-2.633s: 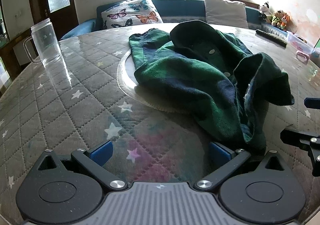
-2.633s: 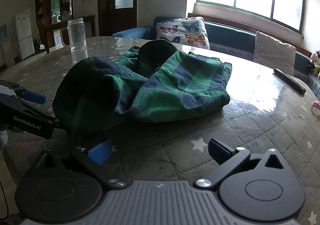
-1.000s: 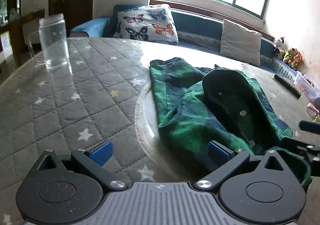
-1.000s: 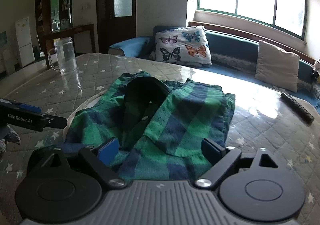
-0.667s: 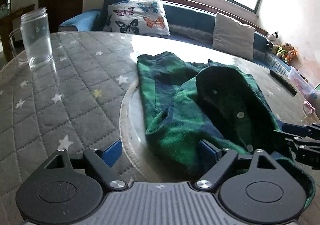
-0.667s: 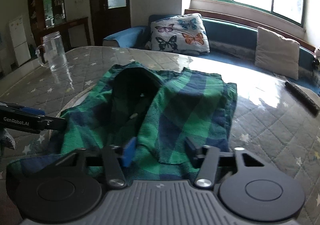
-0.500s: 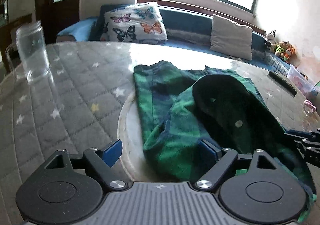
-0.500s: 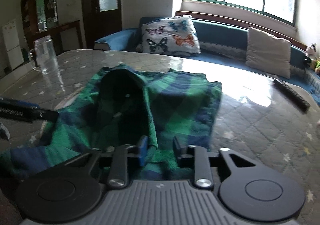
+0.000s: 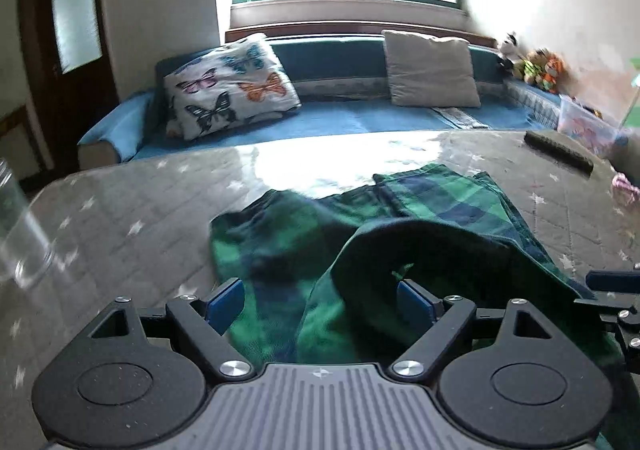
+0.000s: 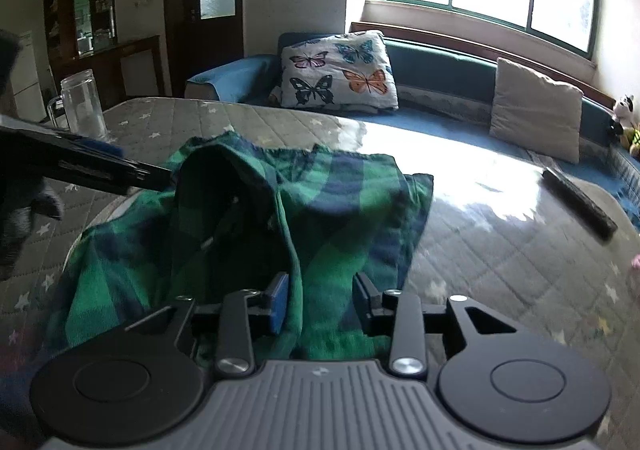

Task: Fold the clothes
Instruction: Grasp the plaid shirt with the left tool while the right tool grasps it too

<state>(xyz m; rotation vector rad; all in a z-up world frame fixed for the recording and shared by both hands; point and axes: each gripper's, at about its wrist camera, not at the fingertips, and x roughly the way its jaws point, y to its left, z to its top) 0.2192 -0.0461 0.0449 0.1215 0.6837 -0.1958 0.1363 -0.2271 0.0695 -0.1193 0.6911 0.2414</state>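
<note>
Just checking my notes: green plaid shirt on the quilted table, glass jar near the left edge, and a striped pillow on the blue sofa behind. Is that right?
One slip: the pillow on the blue sofa has butterflies, not stripes, as the right wrist view shows. The green plaid shirt, quilted table and glass jar are as you said.

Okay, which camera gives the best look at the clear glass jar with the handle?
The right wrist view: the clear glass jar with a handle stands whole and sharp at the quilted grey table's far left. In the left wrist view it is only a blurred sliver cut off at the left edge.
</note>
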